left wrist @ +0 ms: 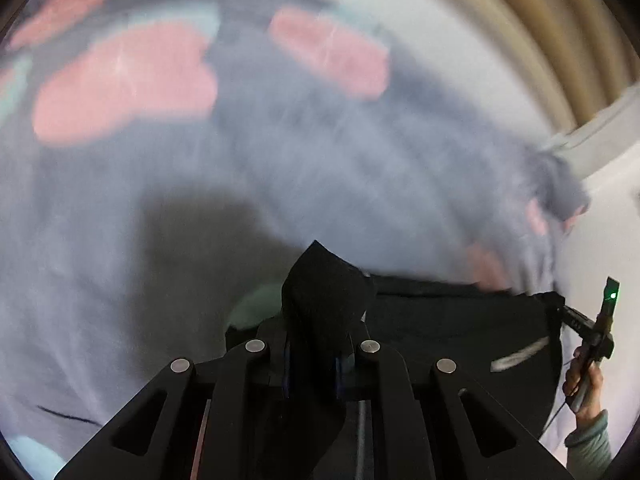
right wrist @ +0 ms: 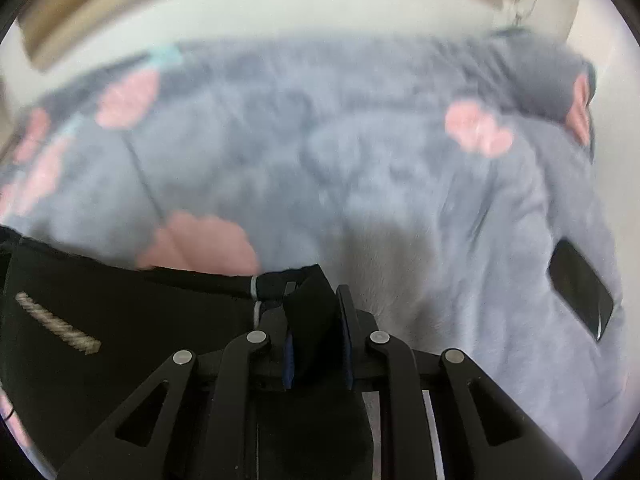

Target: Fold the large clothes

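A black garment [left wrist: 452,332] hangs stretched between my two grippers above the bed. My left gripper [left wrist: 316,344] is shut on one black corner, which bunches up between its fingers. My right gripper [right wrist: 318,320] is shut on the other corner [right wrist: 310,300]; it also shows in the left wrist view [left wrist: 576,320], held by a hand. The black cloth [right wrist: 120,320] carries a short pale stripe [right wrist: 60,324]. Both views are blurred by motion.
A grey-blue fleece blanket [right wrist: 360,168] with pink patches [left wrist: 128,80] covers the bed under the garment. A black phone [right wrist: 580,294] lies on the blanket at the right. A white wall [right wrist: 280,4] and beige curtain folds [left wrist: 560,40] stand behind.
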The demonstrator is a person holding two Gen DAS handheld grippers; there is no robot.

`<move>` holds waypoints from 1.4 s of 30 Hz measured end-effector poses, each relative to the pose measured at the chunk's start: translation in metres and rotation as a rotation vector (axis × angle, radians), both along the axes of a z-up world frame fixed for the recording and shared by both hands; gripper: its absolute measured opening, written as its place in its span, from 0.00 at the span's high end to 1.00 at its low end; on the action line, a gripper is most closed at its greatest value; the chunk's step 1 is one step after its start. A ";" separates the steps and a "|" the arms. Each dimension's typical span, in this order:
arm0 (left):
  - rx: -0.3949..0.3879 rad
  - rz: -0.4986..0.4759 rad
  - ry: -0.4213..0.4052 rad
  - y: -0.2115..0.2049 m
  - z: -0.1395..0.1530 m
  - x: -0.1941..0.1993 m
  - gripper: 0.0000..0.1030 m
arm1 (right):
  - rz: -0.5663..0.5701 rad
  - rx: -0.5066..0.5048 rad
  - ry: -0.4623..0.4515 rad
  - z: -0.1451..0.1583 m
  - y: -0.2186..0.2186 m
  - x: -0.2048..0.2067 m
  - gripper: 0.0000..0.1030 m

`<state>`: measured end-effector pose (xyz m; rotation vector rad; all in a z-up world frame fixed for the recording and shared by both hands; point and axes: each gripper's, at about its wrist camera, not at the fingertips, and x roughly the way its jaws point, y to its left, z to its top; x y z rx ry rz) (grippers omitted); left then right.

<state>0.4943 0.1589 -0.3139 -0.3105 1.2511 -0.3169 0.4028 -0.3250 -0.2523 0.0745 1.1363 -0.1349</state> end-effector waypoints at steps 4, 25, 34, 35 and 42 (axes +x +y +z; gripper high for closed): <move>-0.027 0.037 0.094 0.002 -0.041 0.008 0.79 | -0.035 0.020 0.137 -0.062 0.001 0.014 0.81; -0.099 0.072 -0.144 0.025 0.111 -0.090 0.48 | -0.056 0.269 -0.002 0.049 0.017 -0.103 0.50; -0.045 -0.189 0.002 -0.098 0.055 -0.195 0.48 | 0.049 0.337 0.094 0.017 0.119 -0.154 0.49; -0.031 -0.198 0.025 -0.105 0.043 -0.200 0.48 | 0.057 0.323 0.106 0.010 0.127 -0.156 0.49; 0.026 -0.182 0.130 -0.115 -0.012 -0.190 0.48 | 0.080 0.161 0.186 -0.043 0.160 -0.154 0.47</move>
